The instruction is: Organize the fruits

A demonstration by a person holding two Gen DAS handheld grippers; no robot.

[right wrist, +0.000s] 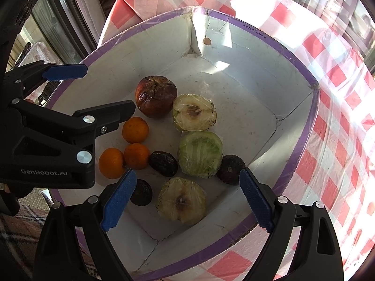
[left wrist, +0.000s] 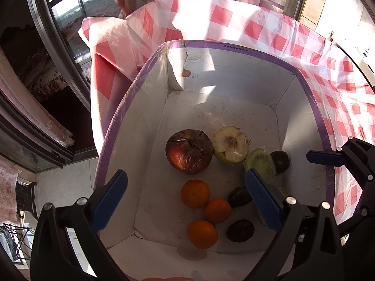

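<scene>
Sunlit room, dark-framed windows at 10 to 12 o'clock; bench under red-checked cloth [right wrist: 339, 121]. On it, white box [right wrist: 257, 53] with purple rim, sun patch on far wall.

All visible fruit inside box, grouped by kind:
- Wrinkled red apple [right wrist: 155, 96] at centre, toward 12 o'clock.
- Three oranges [right wrist: 135, 130] in a touching cluster at 9 o'clock.
- Wrapped apple half [right wrist: 193, 112] just beside red apple; wrapped green half [right wrist: 200, 153] below it; second apple half [right wrist: 181, 200] at 6 o'clock.
- Three dark fruits: one [right wrist: 163, 163] between oranges and green half, one [right wrist: 141, 192] at 7 o'clock, one [right wrist: 230, 169] at 4 o'clock against wall.

Left hand-held gripper [left wrist: 186, 201]: jaws wide, nothing between, hovering over oranges. Right hand-held gripper [right wrist: 187, 201]: jaws wide, nothing between, over near apple half.

Stage unclear: fits sorting finished with both retreating, or a further pick pending. Dark fruits are the only scattered kind.

If any pick follows, notes for doing it well:
- Straddle widest girth, pads level.
- Close softly; wrap slippery, red apple skin soft.
- Approach from above; neighbours touching, easily nudged.
- Keep the two apart; working space shared.
</scene>
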